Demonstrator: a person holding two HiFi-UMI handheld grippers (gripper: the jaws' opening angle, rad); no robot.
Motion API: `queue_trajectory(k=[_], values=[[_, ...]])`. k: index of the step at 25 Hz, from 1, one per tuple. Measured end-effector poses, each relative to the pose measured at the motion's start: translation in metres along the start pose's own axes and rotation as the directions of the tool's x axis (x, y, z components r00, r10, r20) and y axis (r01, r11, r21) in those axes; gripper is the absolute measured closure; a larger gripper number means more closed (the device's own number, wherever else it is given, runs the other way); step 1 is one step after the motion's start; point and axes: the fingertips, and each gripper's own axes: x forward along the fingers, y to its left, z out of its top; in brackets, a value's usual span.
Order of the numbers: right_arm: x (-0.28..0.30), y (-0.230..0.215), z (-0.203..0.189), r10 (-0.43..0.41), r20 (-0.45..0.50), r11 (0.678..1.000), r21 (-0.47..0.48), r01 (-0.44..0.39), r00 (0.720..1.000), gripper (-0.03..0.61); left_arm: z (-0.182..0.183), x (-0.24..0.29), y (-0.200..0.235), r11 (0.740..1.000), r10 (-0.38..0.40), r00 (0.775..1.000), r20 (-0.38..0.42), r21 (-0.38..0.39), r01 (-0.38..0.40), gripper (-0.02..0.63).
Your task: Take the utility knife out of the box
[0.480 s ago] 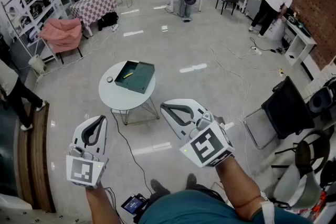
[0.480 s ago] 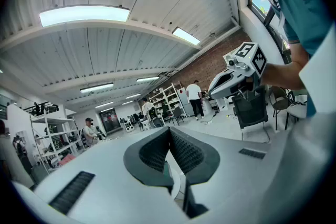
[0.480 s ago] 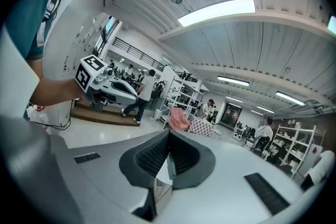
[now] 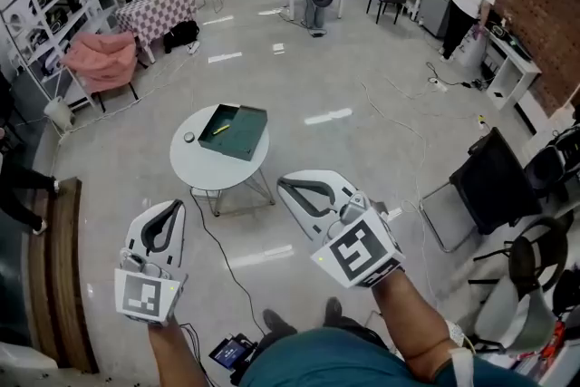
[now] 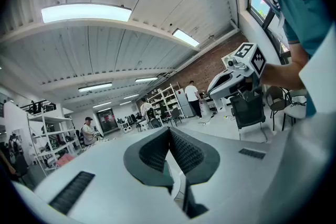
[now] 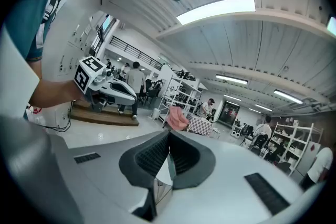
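The person is standing well apart from the round white desk [image 4: 207, 169] and is holding both tools low in front of the body. The left gripper [image 4: 170, 211] is pointing forward, toward the desk. In the left gripper view its jaws are meeting at the tips and nothing is sitting between them. The right gripper [image 4: 288, 188] is pointing the same way, and in the right gripper view its jaws are pressing together too and are holding nothing.

The green box [image 4: 245, 143] is lying open on the desk, toward the far right edge. The utility knife [image 4: 220, 129], a small yellow thing, is lying inside the box, near the wall that is facing the left edge of the desk. A small dark round object [image 4: 188, 138] is sitting just beside the box, near the left edge of the desk; I cannot tell what it is. Other people are working far behind, beside shelves and tables, and cables are running over the floor.

As I am judging it, the task is not really starting yet, because the knife is lying in the box and neither gripper is near it. Everything is remaining to do: the person is needing to come up to the desk, open one pair of jaws, reach down into the box, close on the knife and lift it out over the wall
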Motion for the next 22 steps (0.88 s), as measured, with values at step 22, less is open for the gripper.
queue_trajectory(k=[22], values=[[0.08,0.035,0.06,-0.058,-0.003,0.995,0.083,0.058,0.998,0.54,-0.033,-0.045,0.098,0.999,-0.018,0.998,0.054,-0.027,0.019,0.595]])
